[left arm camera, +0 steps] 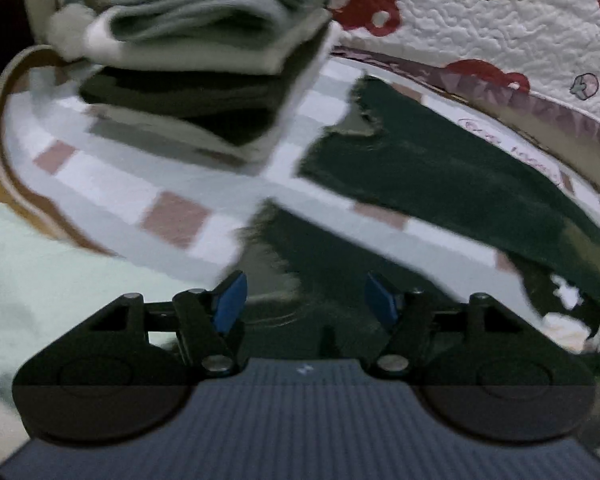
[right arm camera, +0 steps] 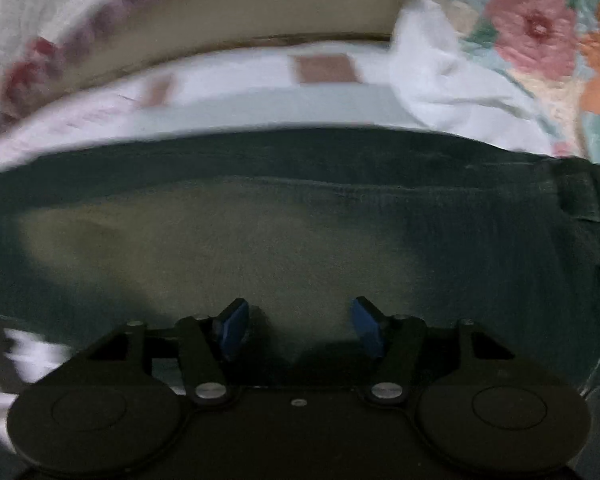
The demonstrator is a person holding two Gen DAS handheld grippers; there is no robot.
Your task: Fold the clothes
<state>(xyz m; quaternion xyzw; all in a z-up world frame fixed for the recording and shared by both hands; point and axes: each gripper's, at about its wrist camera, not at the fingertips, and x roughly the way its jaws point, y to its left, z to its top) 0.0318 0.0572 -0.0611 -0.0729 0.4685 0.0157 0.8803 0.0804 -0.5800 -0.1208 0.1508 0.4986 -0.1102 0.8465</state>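
Dark green garment point(right arm camera: 300, 220) lies, seemingly untouched, below both released grippers, left point(left arm camera: 305, 300) and right point(right arm camera: 300, 324).

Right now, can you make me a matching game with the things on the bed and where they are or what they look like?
Things:
1. dark green garment
2. pile of folded clothes
3. checked sheet
4. flowered fabric

Clues:
A. stacked up at the back left in the left camera
B. pale squares with some pinkish ones
C. lying spread out, not folded
D. pink and orange blooms, top right in the right camera

Pairs: 1-C, 2-A, 3-B, 4-D
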